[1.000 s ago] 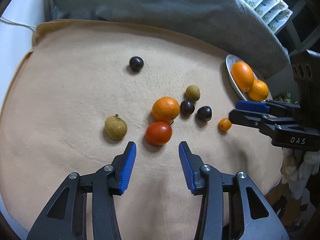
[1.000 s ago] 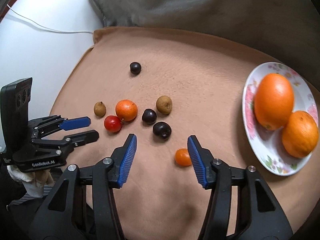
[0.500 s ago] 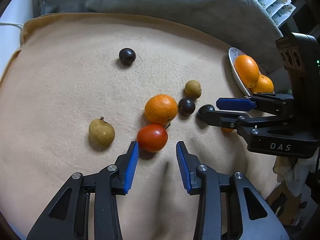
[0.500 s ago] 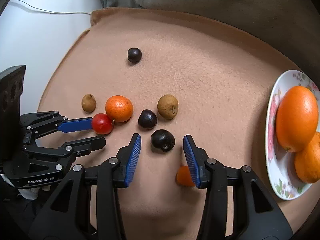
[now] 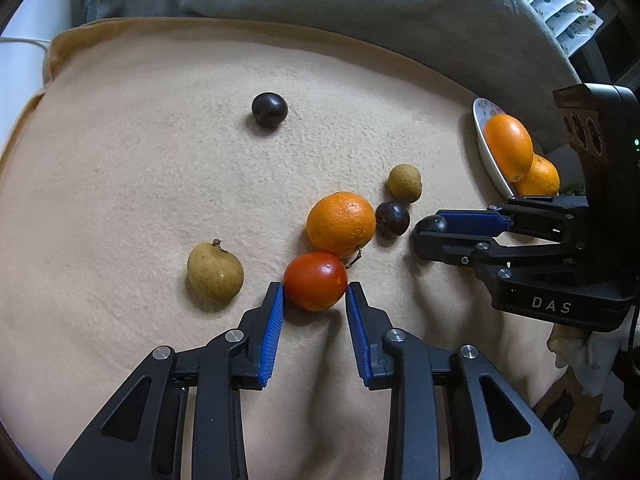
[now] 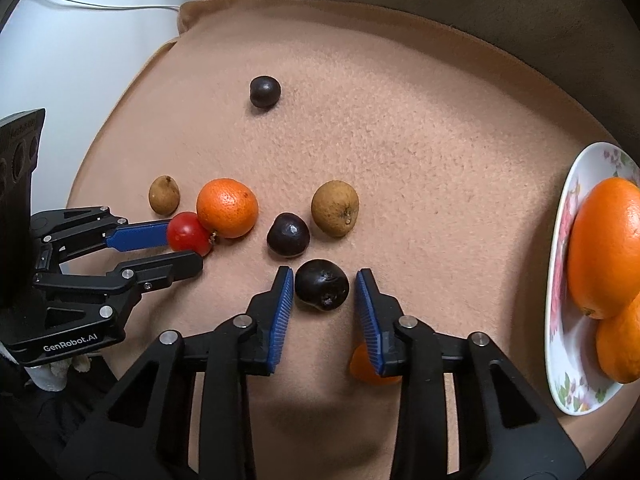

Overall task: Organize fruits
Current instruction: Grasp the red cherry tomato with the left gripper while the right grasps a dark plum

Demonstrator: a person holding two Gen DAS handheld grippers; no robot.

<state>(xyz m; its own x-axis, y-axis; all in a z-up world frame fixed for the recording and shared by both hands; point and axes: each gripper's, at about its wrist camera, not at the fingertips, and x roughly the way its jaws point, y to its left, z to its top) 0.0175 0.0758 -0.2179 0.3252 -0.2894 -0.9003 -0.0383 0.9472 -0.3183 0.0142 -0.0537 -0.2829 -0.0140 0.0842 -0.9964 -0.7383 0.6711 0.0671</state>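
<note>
My right gripper [image 5: 416, 236] body reads "DAS" in white, seen off to the right of my left one. My left gripper [image 6: 188, 248] body reads "GenRobot.AI", off to the left of my right one.

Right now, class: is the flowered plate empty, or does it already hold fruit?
It holds fruit. Two oranges lie on the plate, one against the other; the other fruits are out on the tan blanket.
</note>
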